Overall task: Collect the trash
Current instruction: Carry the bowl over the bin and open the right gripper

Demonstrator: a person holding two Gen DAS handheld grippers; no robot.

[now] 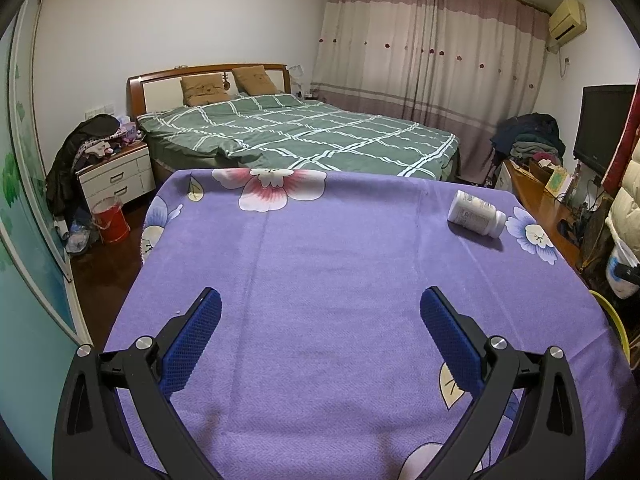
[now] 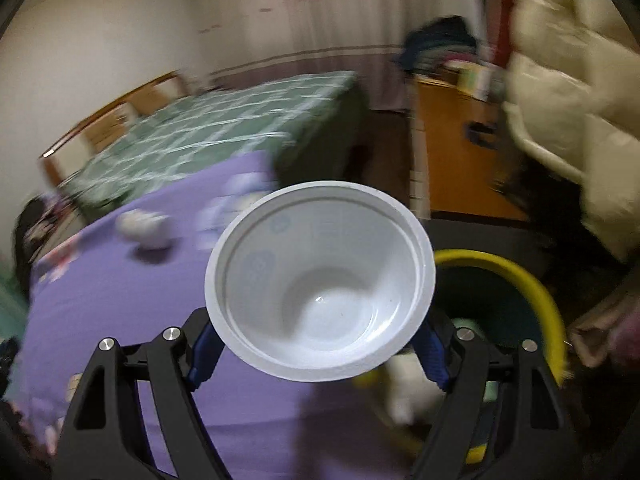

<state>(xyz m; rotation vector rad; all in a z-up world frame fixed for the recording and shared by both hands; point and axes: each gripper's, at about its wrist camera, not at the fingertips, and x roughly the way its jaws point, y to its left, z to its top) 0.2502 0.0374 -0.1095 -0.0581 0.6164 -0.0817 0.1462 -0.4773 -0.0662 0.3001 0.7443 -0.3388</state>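
Observation:
My left gripper is open and empty, low over the purple flowered tablecloth. A white pill bottle lies on its side at the cloth's far right, well ahead and right of the left gripper. It shows blurred in the right wrist view. My right gripper is shut on a white plastic cup, its mouth facing the camera, held at the table's right edge next to a yellow-rimmed bin. The right view is motion-blurred.
A bed with a green checked cover stands beyond the table. A nightstand and a red bucket are at the left. A wooden cabinet with clutter, a TV and a cream padded coat are at the right.

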